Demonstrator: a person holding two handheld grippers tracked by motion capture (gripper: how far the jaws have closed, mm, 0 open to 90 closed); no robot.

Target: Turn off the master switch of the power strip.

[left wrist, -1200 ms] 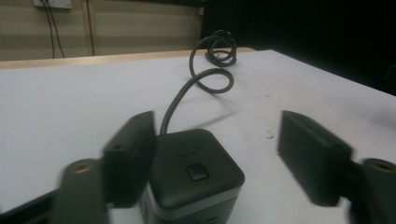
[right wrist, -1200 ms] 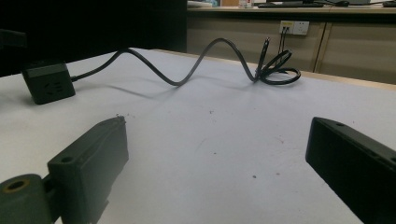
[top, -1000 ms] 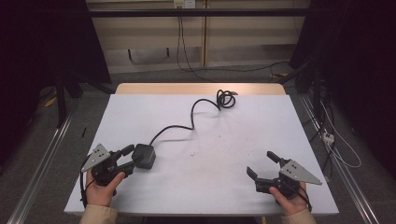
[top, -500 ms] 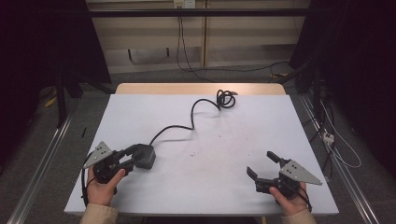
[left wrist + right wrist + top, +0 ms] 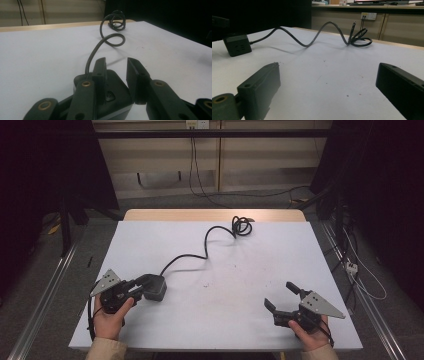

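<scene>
Left gripper (image 5: 141, 285) sits at the near-left part of the white table top (image 5: 260, 270), held in the person's left hand (image 5: 111, 312). Its jaws are at the dark grey cube-shaped power adapter (image 5: 154, 288): in the left gripper view one jaw lies against the adapter (image 5: 112, 95) body, the other stands off to the side with a visible gap, so they're partly spread and straddling it rather than clamped; whether both touch I cannot tell. Adapter rests on the table at the near-left, just in front of that gripper. A black round cable (image 5: 200, 252) leaves the adapter, snakes across the table toward the far edge and ends in a small coiled bundle (image 5: 242, 226) near the far-centre edge, beside the bare wooden strip (image 5: 215, 215) of the table. In the left gripper view the cable (image 5: 100, 47) rises off the surface in a loop. Right gripper (image 5: 281, 301) is at the near-right, held in the right hand (image 5: 310, 335), well apart from the adapter and cable, jaws spread wide with nothing between them; the right gripper view shows bare table between the jaws, with the adapter (image 5: 237, 45) far off to the left and the cable (image 5: 312, 35) beyond. Grey three-cornered plates top both grippers.
</scene>
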